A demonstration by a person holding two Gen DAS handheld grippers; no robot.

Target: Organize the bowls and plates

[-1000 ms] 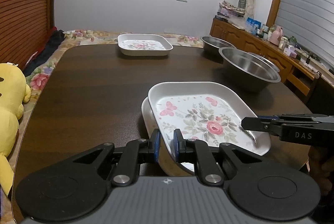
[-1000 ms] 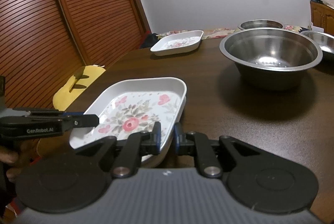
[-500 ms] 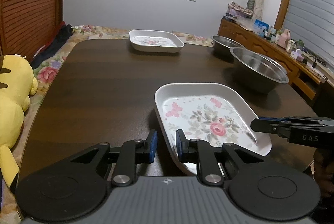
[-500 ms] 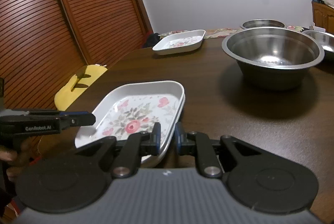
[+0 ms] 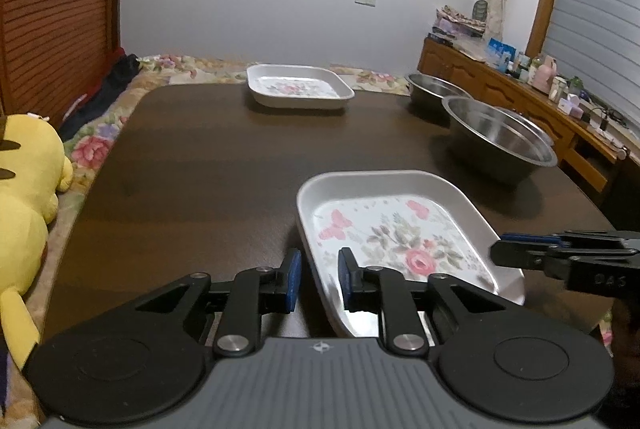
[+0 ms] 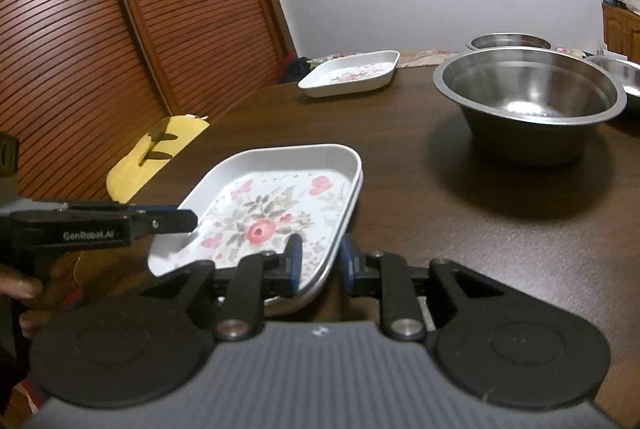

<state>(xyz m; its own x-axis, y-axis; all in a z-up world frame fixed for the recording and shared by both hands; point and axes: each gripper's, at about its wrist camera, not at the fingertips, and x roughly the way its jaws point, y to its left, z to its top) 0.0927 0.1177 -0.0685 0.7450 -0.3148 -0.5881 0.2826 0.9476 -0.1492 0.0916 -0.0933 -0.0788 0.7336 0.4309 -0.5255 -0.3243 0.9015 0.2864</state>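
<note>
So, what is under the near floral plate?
Under the near floral plate a second white rim shows, so another plate lies below it. Its pattern is covered, and any further plates cannot be seen.

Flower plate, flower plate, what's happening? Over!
Left tongs and right tongs just opened, rim between pads, no squeeze. Flower plate nested on another, resting on table. Nothing in the way.
</note>
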